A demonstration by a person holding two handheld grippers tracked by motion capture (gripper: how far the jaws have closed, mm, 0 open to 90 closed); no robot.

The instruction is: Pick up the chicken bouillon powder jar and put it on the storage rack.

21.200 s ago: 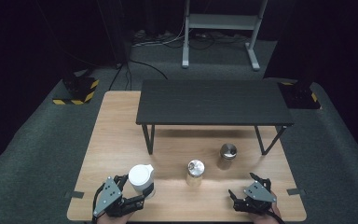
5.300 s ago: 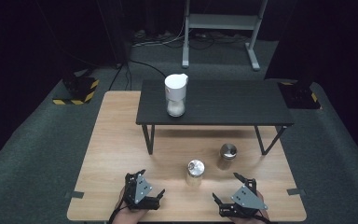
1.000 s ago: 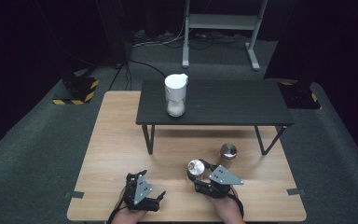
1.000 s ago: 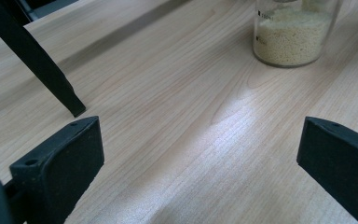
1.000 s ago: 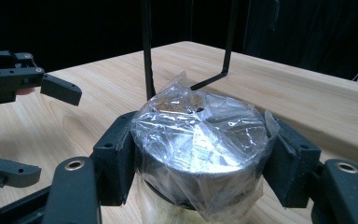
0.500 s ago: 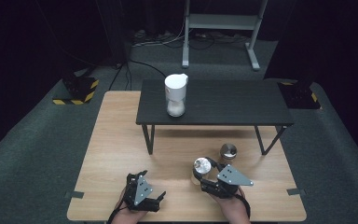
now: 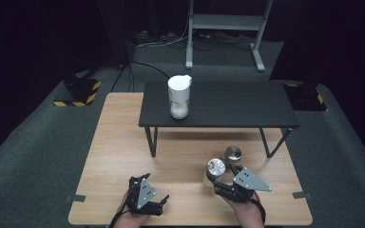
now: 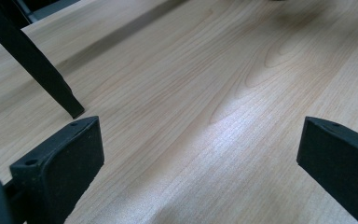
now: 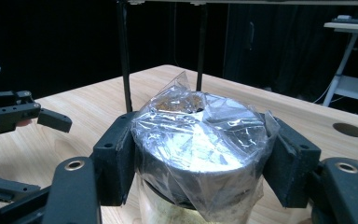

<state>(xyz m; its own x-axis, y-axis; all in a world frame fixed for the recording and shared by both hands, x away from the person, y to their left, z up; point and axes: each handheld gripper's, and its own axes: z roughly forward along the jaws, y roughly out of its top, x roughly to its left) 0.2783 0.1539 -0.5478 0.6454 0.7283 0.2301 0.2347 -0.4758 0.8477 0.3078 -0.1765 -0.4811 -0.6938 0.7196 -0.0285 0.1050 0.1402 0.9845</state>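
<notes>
High view puts the right gripper (image 7: 218, 179) at about five o'clock on the wooden worktop (image 7: 119, 142), its jaws reaching up and to the left around the nearer jar (image 7: 216, 167), whose silvery lid catches the light. Half a second ago that gripper sat in nearly the same spot; a second ago it lay a little further left and lower, and some five seconds back it rested near the front edge, well apart from the jar. The right gripper view shows the jaws pressed against both sides of the jar's dark lid (image 9: 200, 144), which is wrapped in crinkled clear film, with pale glass below it; they are pinching the jar. A second jar (image 7: 233, 154) with a metal lid stands just beside the first, at roughly one o'clock from it, and has not moved across the earlier pictures. The left gripper (image 7: 159, 203) lies at about seven o'clock on the worktop, where it was five seconds ago; the left gripper view shows its jaws spread wide over bare wood, with one leg (image 8: 32, 65) of the small black table at upper left. That black table (image 7: 237, 107) stands across the far half of the worktop, and the white jug (image 7: 179, 96) sits on its left part, unchanged since five seconds ago; twenty-one seconds ago the jug was down at the front left, by the left gripper.
</notes>
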